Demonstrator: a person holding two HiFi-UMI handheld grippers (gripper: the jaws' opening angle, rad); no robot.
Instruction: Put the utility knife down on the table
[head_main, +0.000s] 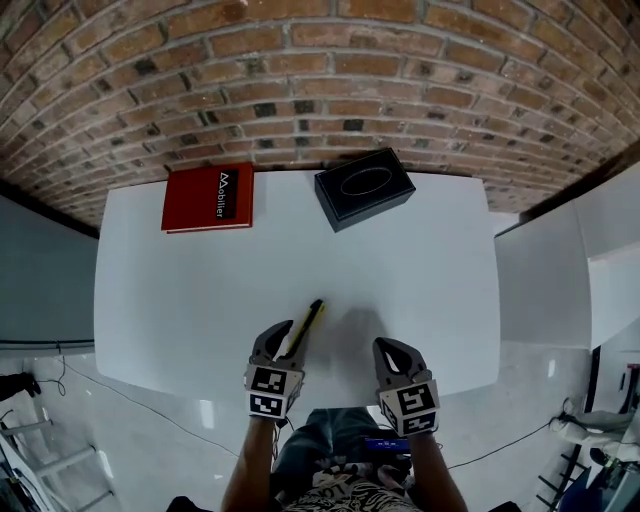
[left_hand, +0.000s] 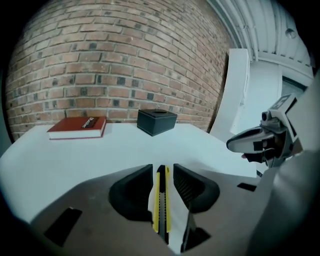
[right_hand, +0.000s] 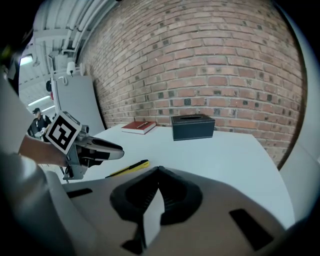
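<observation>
The yellow and black utility knife (head_main: 307, 326) lies on the white table (head_main: 420, 270) near its front edge, blade end pointing away from me. My left gripper (head_main: 283, 340) stands over the knife's rear end. In the left gripper view the knife (left_hand: 161, 200) sits between the jaws of that gripper (left_hand: 162, 167), with a thin strip of table showing beside it, so the jaws are open. The right gripper view has the knife (right_hand: 127, 169) flat on the table below the left gripper (right_hand: 107, 149). My right gripper (head_main: 392, 348) hovers to the right, shut and empty (right_hand: 157, 170).
A red book (head_main: 208, 198) lies at the back left of the table and a black tissue box (head_main: 364, 187) at the back middle, both against the brick wall. A white panel (head_main: 545, 270) stands off the table's right edge.
</observation>
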